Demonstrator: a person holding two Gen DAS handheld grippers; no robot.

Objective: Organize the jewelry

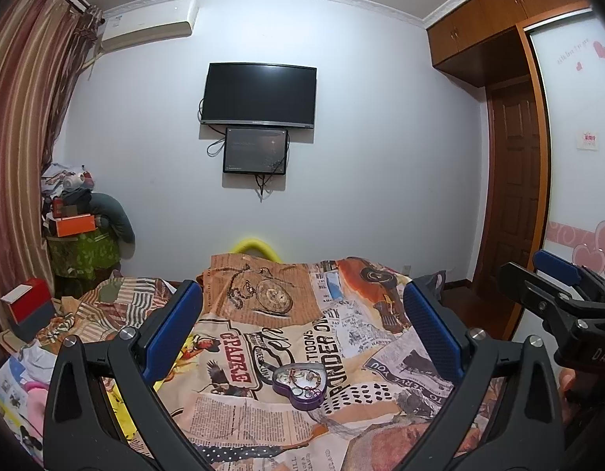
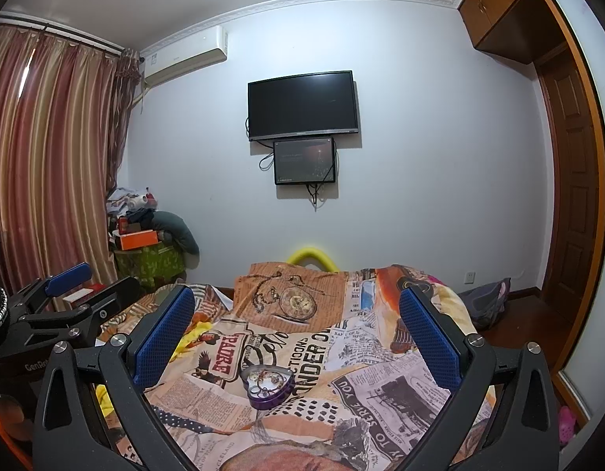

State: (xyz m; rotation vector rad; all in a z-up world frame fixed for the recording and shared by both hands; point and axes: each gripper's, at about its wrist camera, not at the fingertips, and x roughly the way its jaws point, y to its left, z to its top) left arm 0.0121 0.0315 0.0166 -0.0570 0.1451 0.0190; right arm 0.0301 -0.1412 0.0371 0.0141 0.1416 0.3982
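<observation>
1. Sitting low centre of both frames, the heart-shaped tin [image 1: 300,386] rests on the bedspread [image 1: 239,412].
2. I hold the left gripper [image 1: 302,329] and right gripper [image 2: 298,333] wide, empty.
3. Its jewelry [image 2: 268,382] looks light, tangly, perhaps fragile; I'd pinch the stiff rim.

Flat bedspread [image 1: 263,412] open on all sides of heart tin [image 1: 300,386], both grippers' jaws spread wide above it, clutter [image 1: 31,357] left of tin, well apart.
</observation>
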